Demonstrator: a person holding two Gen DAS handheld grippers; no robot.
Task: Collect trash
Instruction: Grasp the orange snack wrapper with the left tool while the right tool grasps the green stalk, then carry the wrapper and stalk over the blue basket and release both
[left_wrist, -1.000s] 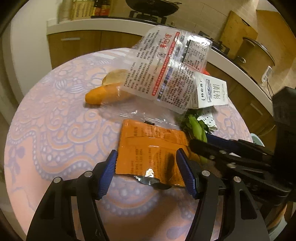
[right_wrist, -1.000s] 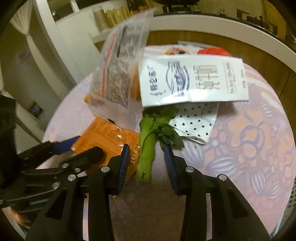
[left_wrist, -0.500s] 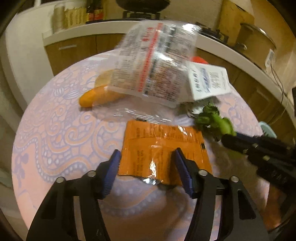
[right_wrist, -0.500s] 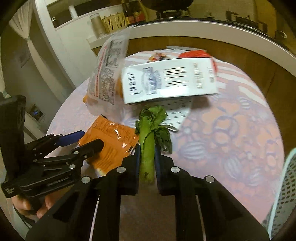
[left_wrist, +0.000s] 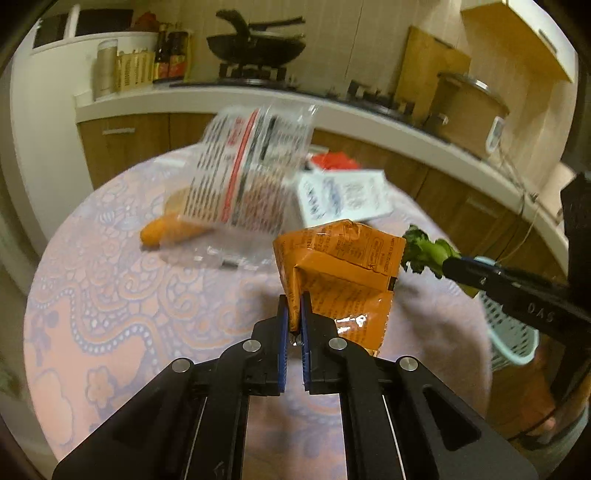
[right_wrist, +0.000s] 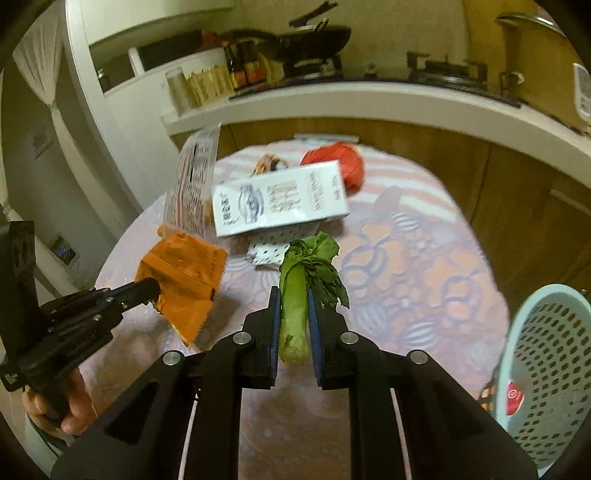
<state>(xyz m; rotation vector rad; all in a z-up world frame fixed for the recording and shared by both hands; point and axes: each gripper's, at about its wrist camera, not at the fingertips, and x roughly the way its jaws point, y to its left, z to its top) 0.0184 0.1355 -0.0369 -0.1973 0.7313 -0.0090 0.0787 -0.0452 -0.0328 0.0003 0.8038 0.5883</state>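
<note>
We stand at a round table (left_wrist: 110, 288) covered with a pink patterned cloth, in a kitchen with wooden cabinets and a white counter (left_wrist: 229, 94) behind it. On the counter we see a black pan (left_wrist: 255, 44) on the stove and some bottles (left_wrist: 170, 55).

Our left gripper (left_wrist: 293, 299) is pressed together on a corner of the orange wrapper (left_wrist: 343, 266), which is lifted above the cloth. Our right gripper (right_wrist: 291, 295) pinches the green vegetable stalk (right_wrist: 295, 295) between its blue pads, leaves pointing away from us.

On the table lie a carrot (left_wrist: 166, 230), a clear printed bag (left_wrist: 251, 166), a white carton (right_wrist: 280, 199) and a red bag (right_wrist: 343, 162). A pale blue basket (right_wrist: 546, 369) stands at the right edge of the table.
</note>
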